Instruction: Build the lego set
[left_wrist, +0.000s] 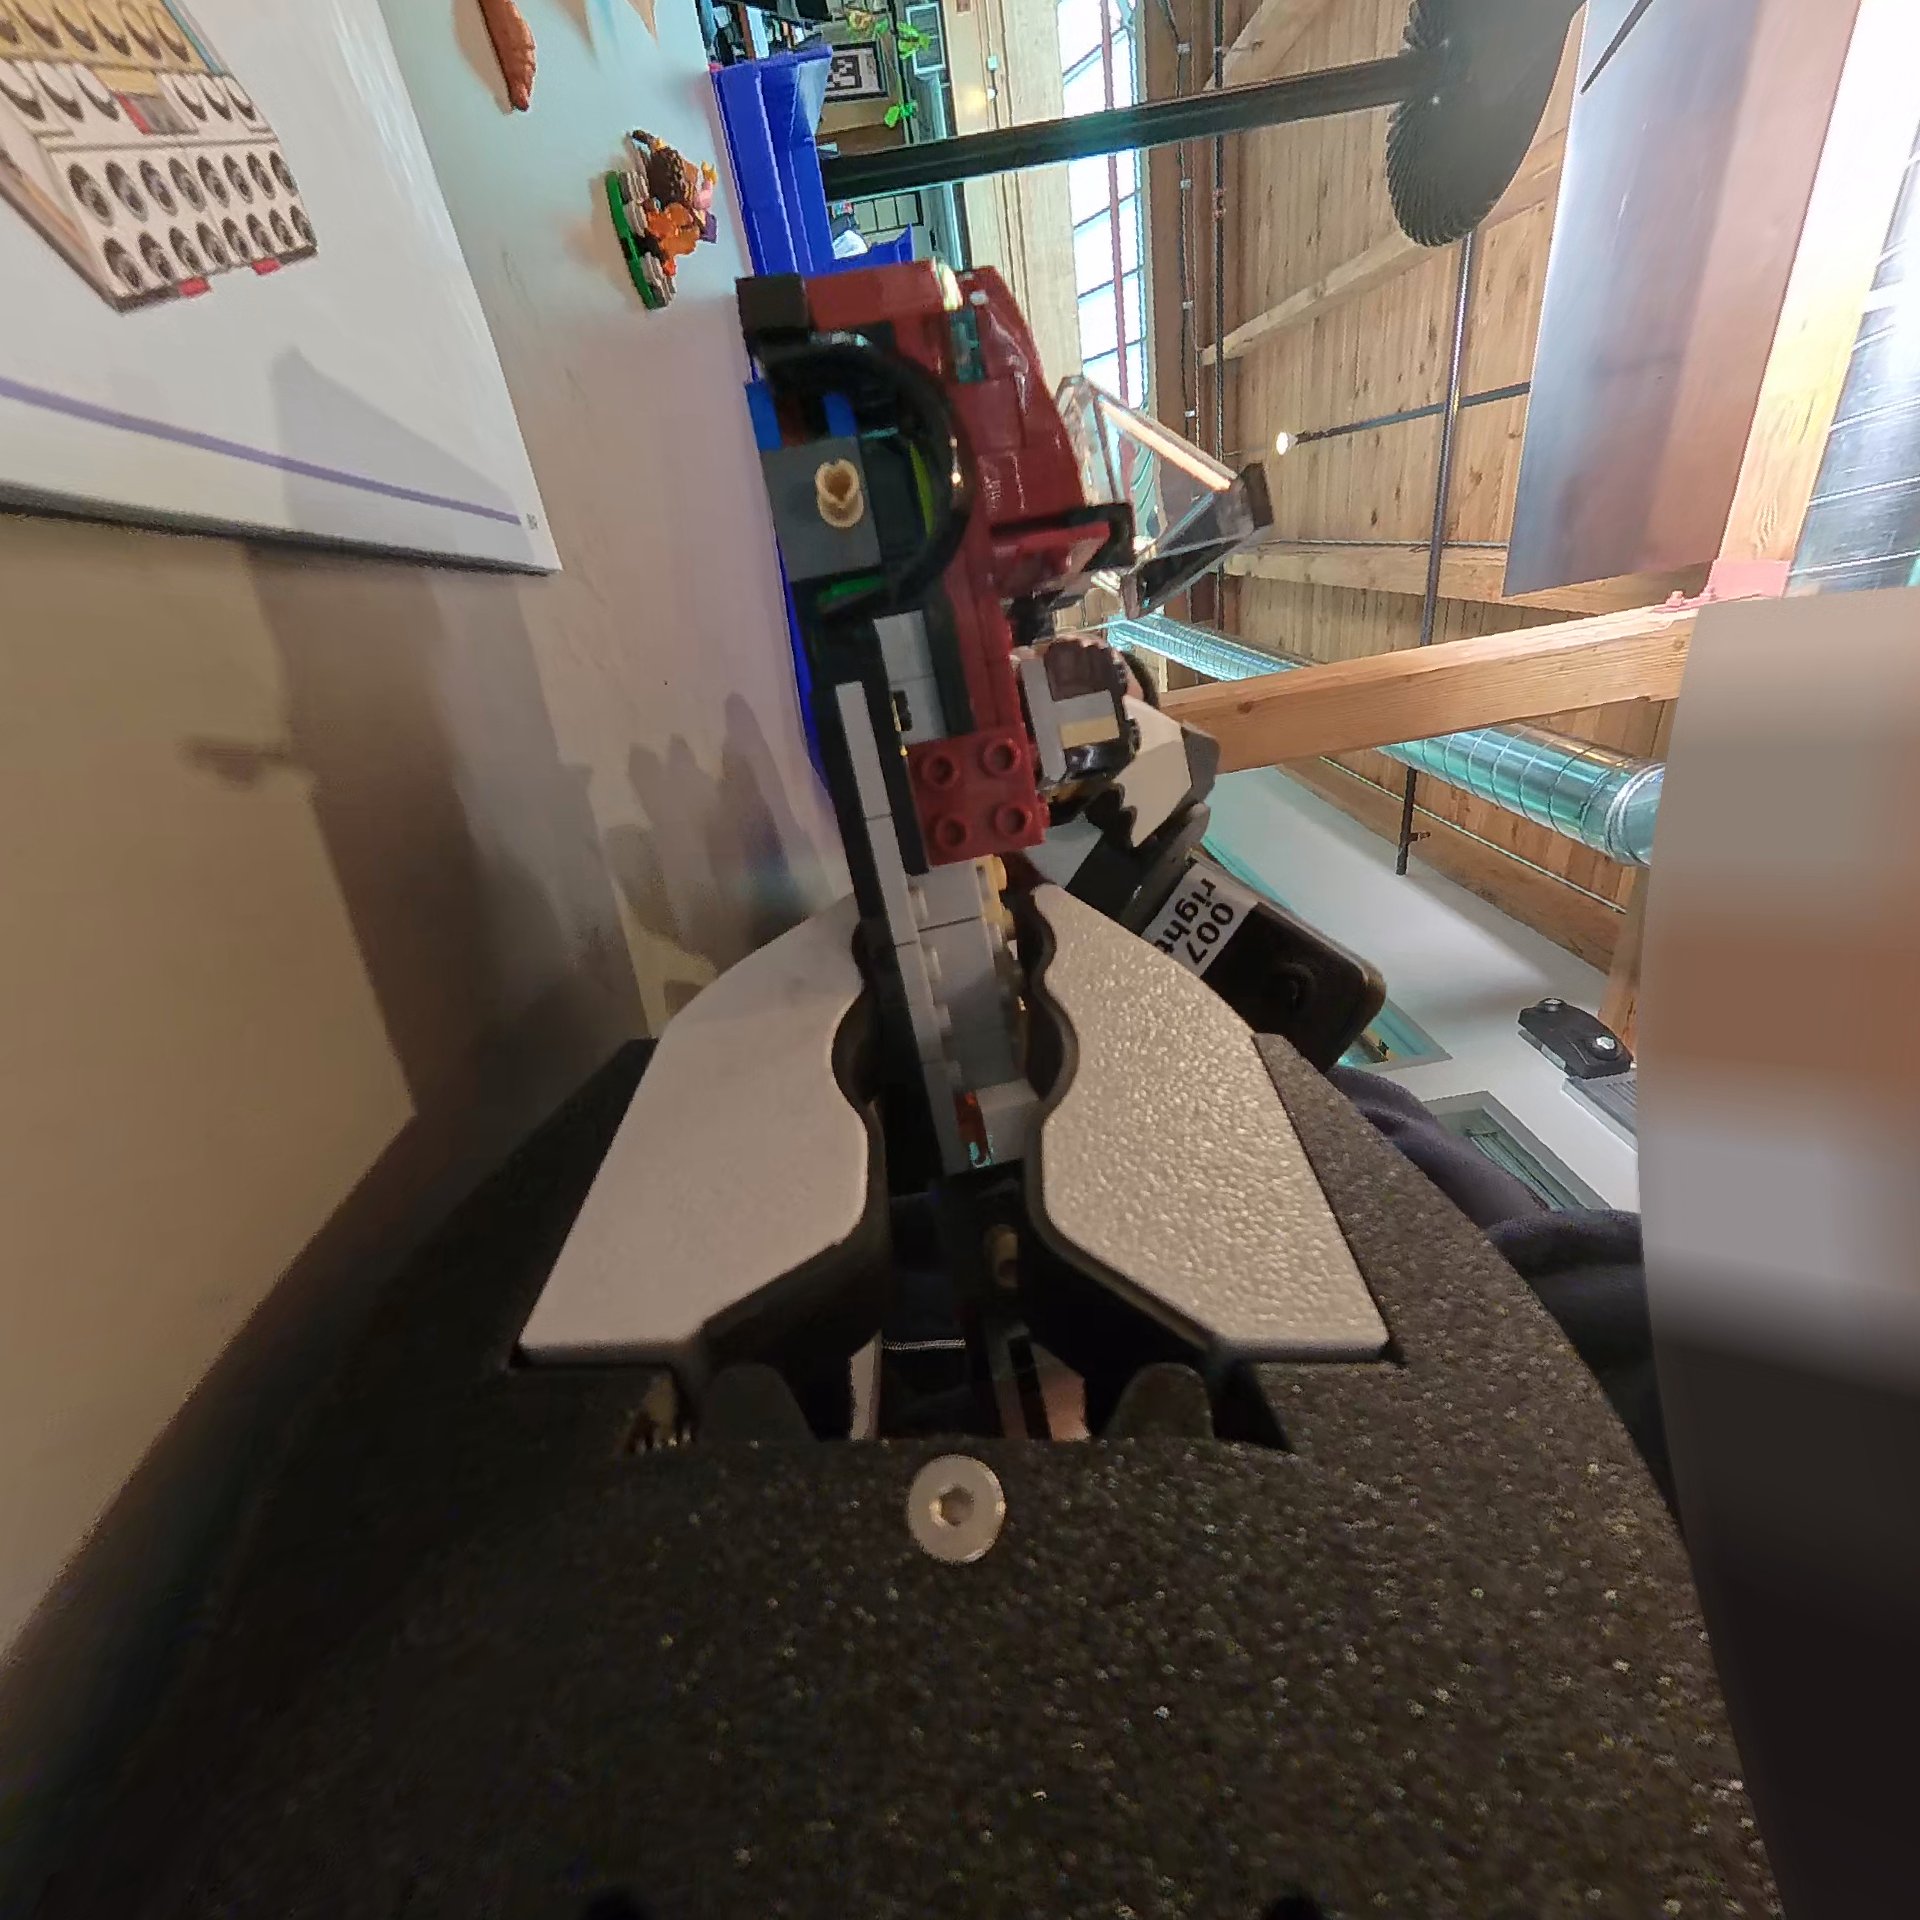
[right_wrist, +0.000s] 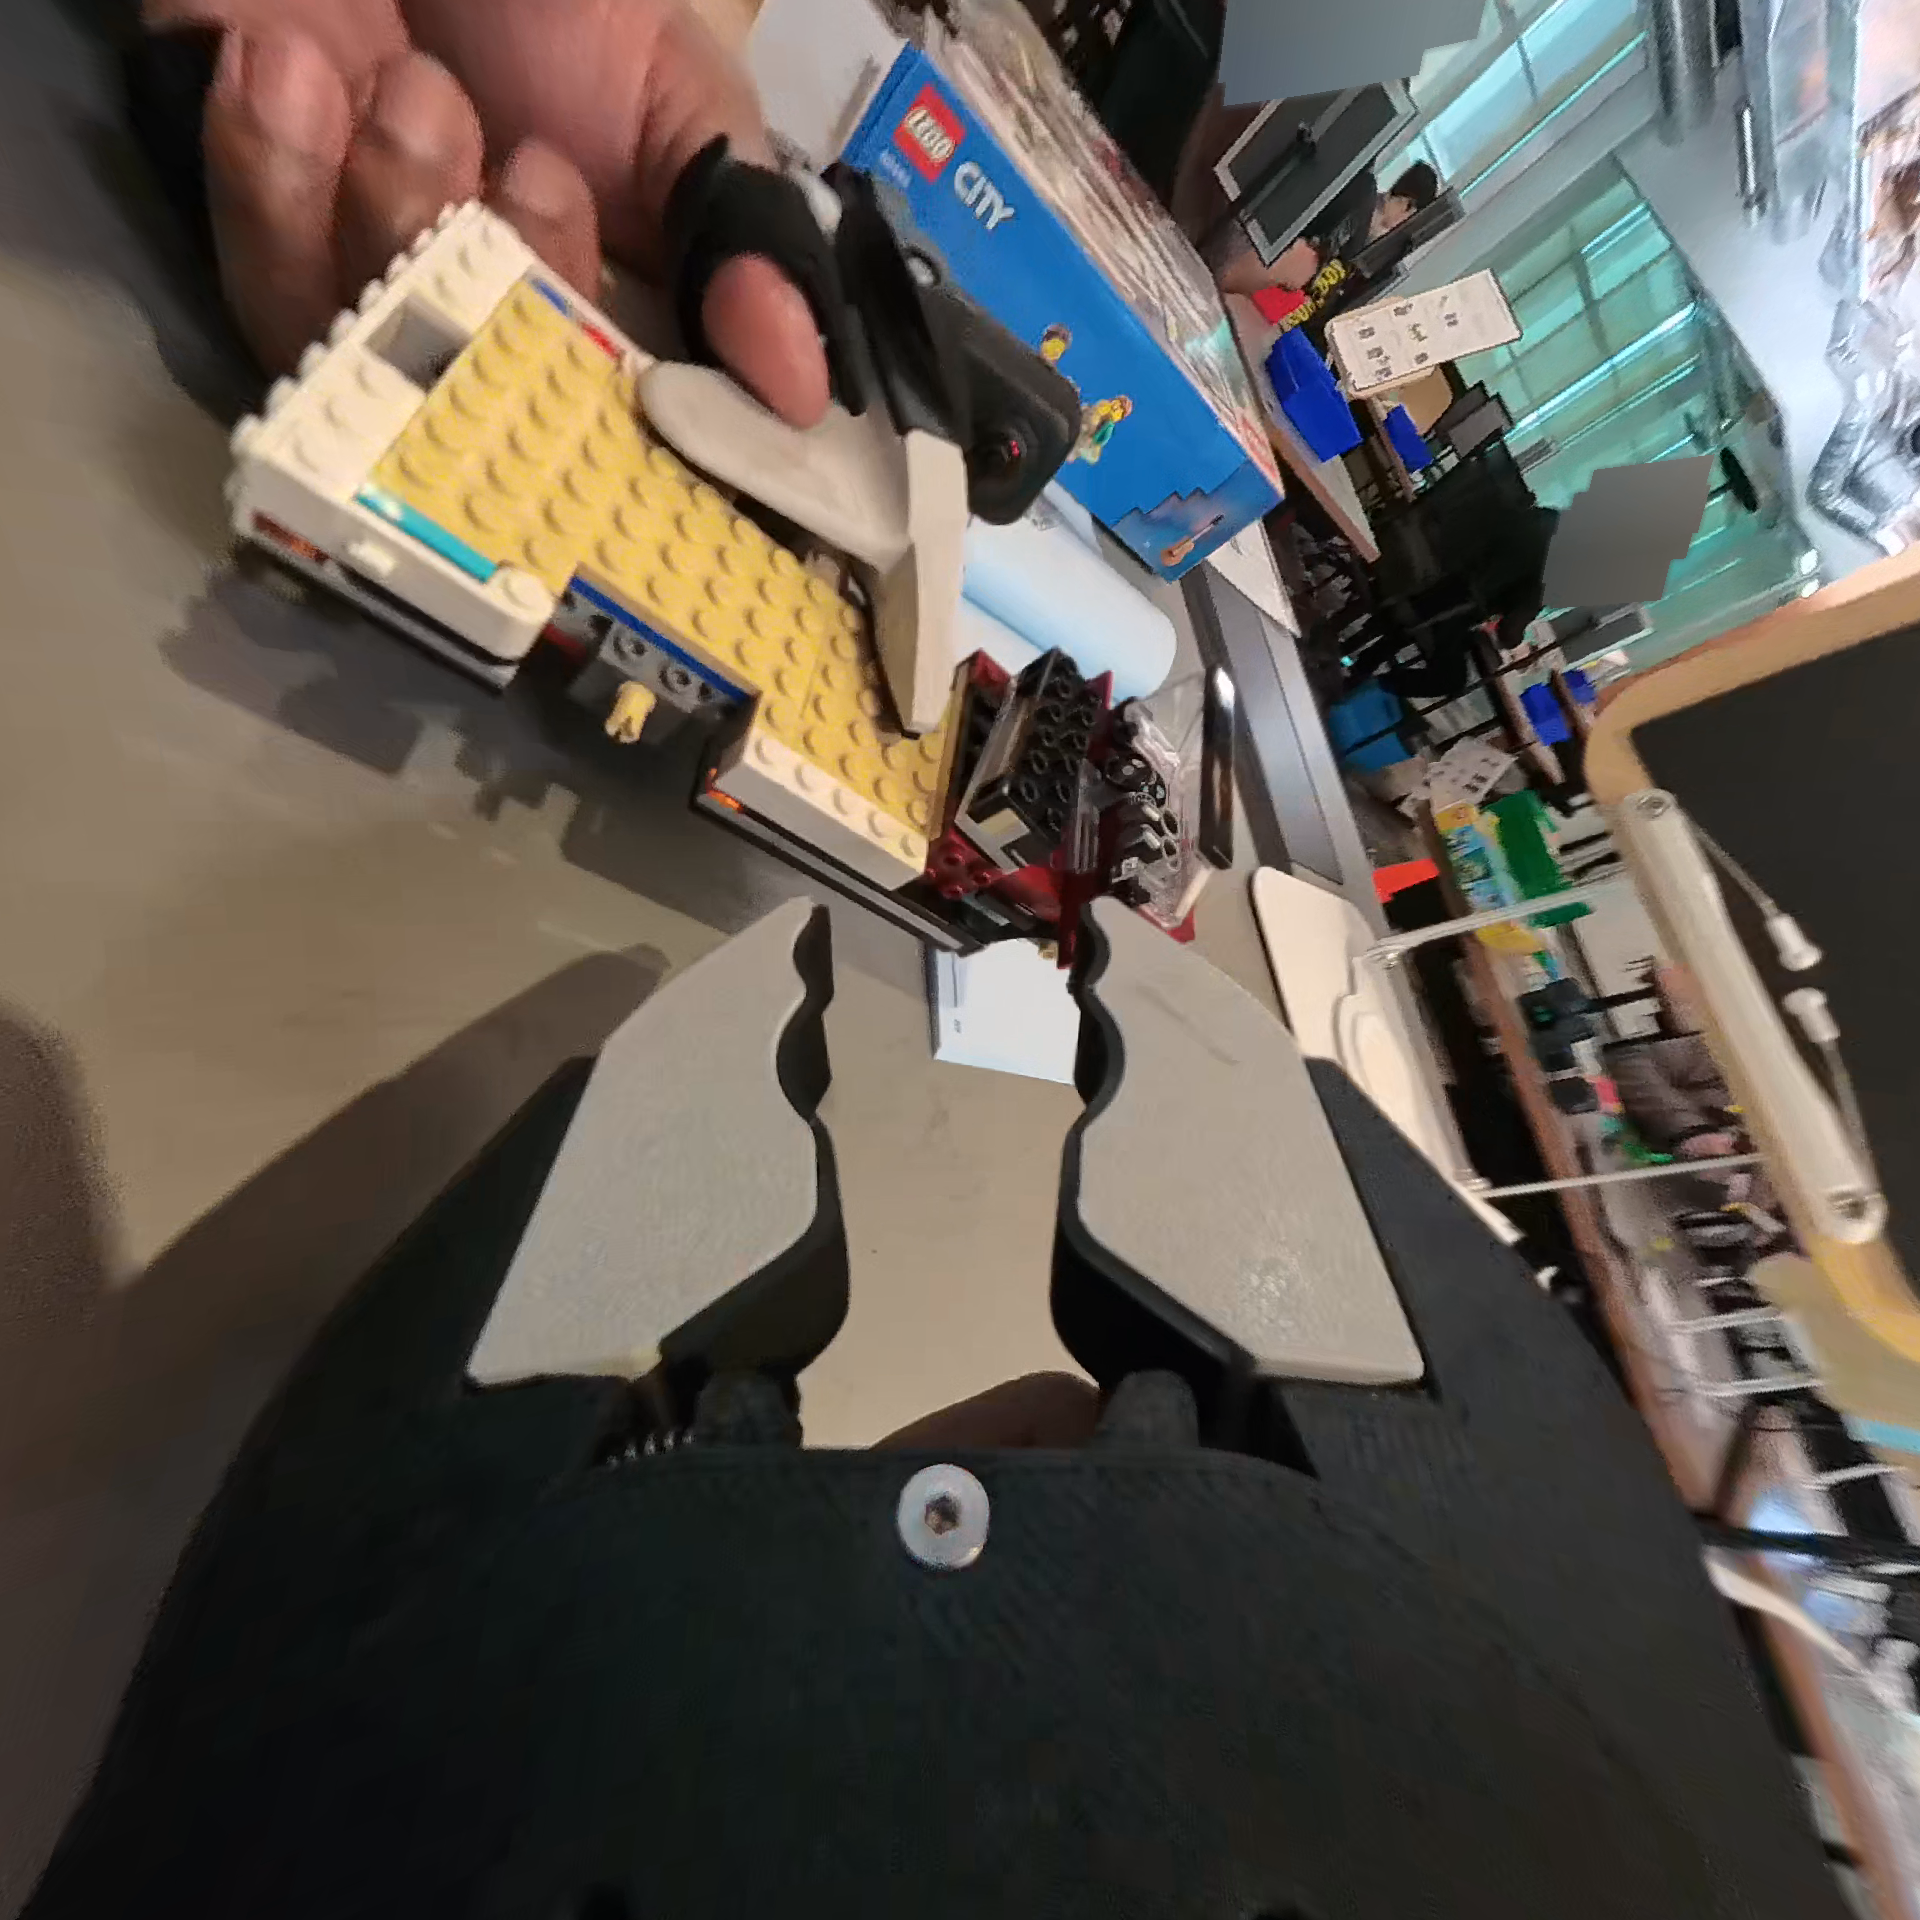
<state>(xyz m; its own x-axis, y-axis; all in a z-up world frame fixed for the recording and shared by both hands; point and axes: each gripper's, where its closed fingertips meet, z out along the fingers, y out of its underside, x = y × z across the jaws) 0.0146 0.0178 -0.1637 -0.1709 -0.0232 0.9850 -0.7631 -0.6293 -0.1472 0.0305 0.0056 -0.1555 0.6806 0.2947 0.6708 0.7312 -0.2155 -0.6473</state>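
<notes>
One brick vehicle (left_wrist: 935, 644) clamped in left gripper (left_wrist: 951, 997), right gripper (right_wrist: 951, 935) jaws apart, bare, one blue box (right_wrist: 1049, 301), one booklet (left_wrist: 208, 260).

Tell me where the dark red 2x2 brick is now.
The red brick sits on the brick model, just beyond the left claw and beside the right claw's finger.

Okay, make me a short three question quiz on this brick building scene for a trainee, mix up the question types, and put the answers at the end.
1. True or false: the left tongs are clamped on the brick vehicle.
2. The right tongs are: A) clamped on a brick, B) open just short of the vehicle's dark red end, C) resting on the blue box.
3. What colour is the vehicle's studded floor?

Key: 1 true; 2 B; 3 yellow.
</notes>
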